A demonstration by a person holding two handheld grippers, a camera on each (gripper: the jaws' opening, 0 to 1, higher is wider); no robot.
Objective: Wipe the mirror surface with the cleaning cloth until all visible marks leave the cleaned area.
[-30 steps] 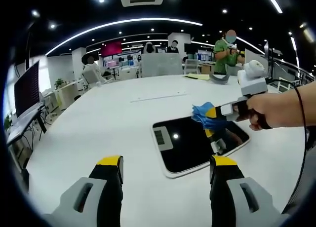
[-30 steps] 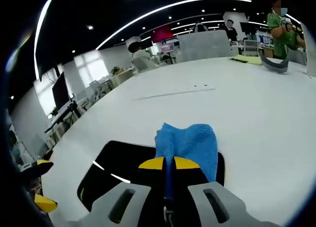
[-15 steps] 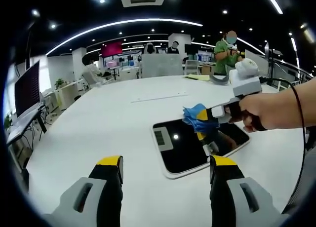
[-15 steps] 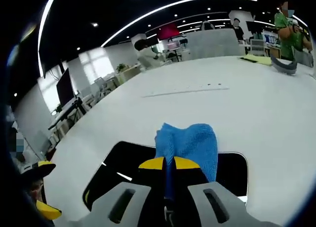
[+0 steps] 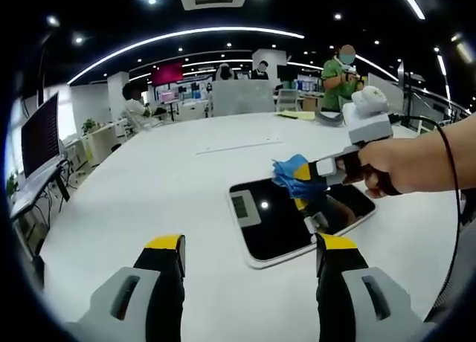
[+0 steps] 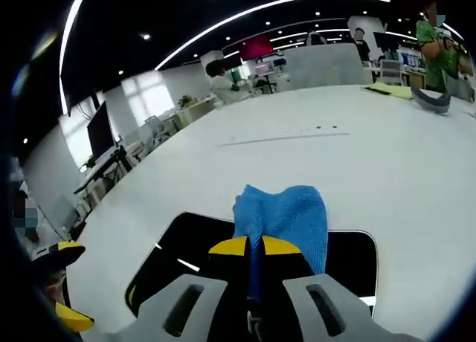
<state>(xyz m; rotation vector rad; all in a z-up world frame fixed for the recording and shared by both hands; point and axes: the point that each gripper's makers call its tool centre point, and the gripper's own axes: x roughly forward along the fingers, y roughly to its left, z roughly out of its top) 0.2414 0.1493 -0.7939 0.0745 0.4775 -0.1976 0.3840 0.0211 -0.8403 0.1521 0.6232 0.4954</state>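
Pinching a nubbly blue cloth (image 6: pixel 286 215), right gripper (image 6: pixel 253 247) overhangs the glossy rounded-rectangle mirror (image 6: pixel 178 253).

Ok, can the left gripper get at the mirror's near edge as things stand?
Probably yes: the left gripper is open above bare table, the mirror just ahead; the right gripper and blue cloth work the far side.

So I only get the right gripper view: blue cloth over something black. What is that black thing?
Observer: From the left gripper view, it is a mirror, a dark rounded rectangle with a white rim, flat on the white table.
Visitor: And whereabouts on it?
Observer: The cloth is by its far edge, pinched in the right tongs.
Visitor: And the other tongs?
Observer: The left tongs are open, holding nothing, before the mirror's near edge.
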